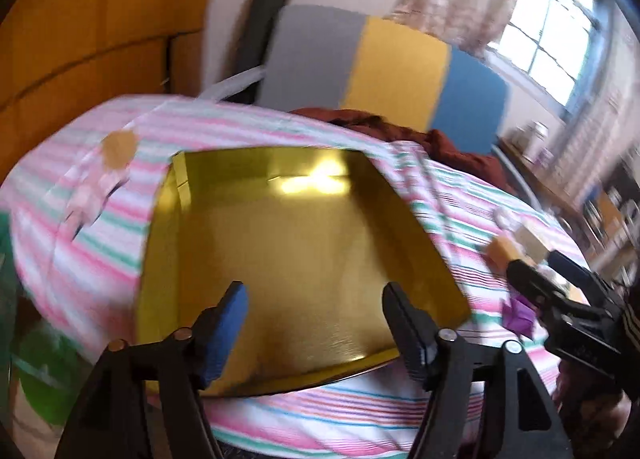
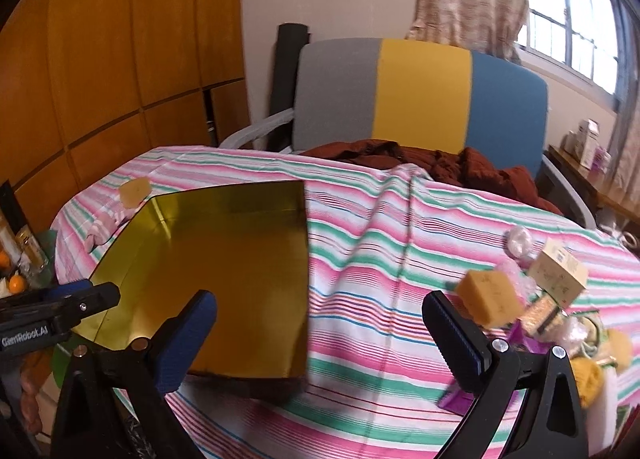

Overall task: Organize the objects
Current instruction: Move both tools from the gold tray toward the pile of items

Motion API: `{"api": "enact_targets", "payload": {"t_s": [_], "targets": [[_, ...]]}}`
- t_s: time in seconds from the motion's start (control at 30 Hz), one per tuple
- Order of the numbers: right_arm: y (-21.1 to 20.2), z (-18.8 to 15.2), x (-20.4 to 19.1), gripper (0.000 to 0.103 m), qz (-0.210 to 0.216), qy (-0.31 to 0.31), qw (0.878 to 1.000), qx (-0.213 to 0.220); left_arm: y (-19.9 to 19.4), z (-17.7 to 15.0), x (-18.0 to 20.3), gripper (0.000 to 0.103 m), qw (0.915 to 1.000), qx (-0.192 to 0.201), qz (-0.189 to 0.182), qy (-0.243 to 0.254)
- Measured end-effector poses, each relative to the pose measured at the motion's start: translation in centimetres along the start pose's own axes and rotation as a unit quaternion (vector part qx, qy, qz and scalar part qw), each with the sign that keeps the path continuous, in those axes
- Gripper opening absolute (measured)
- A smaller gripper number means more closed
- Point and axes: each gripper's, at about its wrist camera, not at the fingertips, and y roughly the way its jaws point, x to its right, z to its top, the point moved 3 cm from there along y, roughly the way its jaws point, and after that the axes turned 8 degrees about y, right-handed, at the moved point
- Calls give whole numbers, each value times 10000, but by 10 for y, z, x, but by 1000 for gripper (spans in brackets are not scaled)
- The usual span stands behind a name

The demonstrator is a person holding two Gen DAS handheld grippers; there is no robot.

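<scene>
Striped cloth (image 1: pixel 360 411) covers the table. From the left wrist, the left gripper (image 1: pixel 316 323) tilts down over one shiny gold tray (image 1: pixel 304 243), jaws wide and empty. From the right wrist, the right gripper (image 2: pixel 320 335) tilts down, jaws wide, empty, between tray (image 2: pixel 224 259) and two yellow blocks (image 2: pixel 490 299).

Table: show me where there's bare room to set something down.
Free: the striped cloth between the gold tray and the sponge, and the tray's bare floor. Crowded: the pile at the right edge.
</scene>
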Motion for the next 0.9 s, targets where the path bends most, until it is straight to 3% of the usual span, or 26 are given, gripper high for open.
{"api": "enact_targets", "payload": {"t_s": [0.1, 0.23, 0.47, 0.67, 0.77, 0.9], "targets": [[-6, 1, 22, 103, -150, 169, 9997, -18, 1, 11, 31, 81, 9983, 110, -373, 433], [-23, 3, 69, 103, -541, 496, 9973, 47, 7, 22, 72, 82, 9922, 123, -805, 939], [-65, 16, 158, 103, -1131, 1154, 9867, 160, 21, 30, 148, 83, 9715, -79, -1658, 1690], [-103, 17, 242, 103, -1704, 1675, 9706, 297, 29, 22, 193, 83, 9551, -305, -2029, 2136], [-114, 12, 277, 103, -1956, 1984, 9598, 350, 42, 11, 213, 83, 9480, -605, -2129, 2288], [-115, 2, 310, 103, -1824, 2616, 9473, 309, 61, -3, 238, 83, 9381, -974, -2203, 2488]]}}
